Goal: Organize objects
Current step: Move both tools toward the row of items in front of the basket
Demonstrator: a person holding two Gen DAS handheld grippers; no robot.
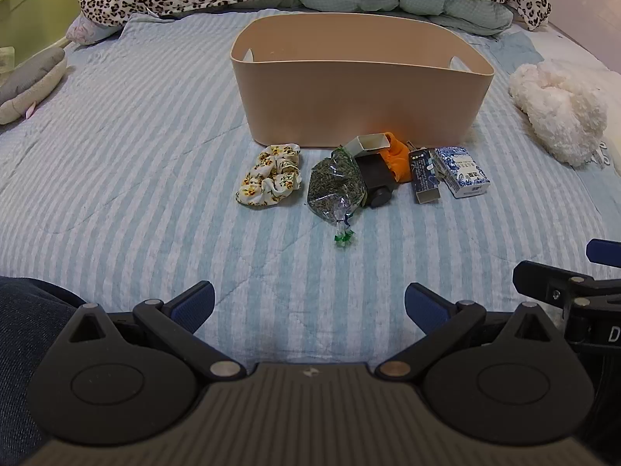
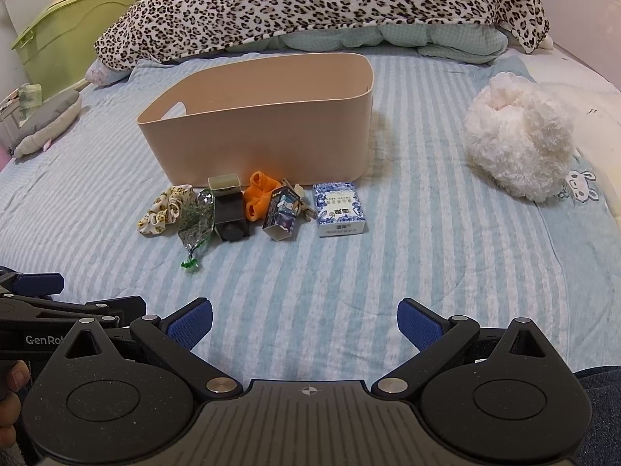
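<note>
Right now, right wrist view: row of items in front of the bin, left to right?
Floral scrunchie → bag of dried herbs → black block → dark carton → blue-and-white box.

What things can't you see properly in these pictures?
- Bottom of the tan bin: both views, hidden by its own front wall.
- Keys: right wrist view, mostly behind the dark box; too small to count.
- Orange cloth: left wrist view, partly covered by the black block.
- Writing on the blue-and-white box: too small to read in either view.
- Green crate: right wrist view, cut off by the left edge.
</note>
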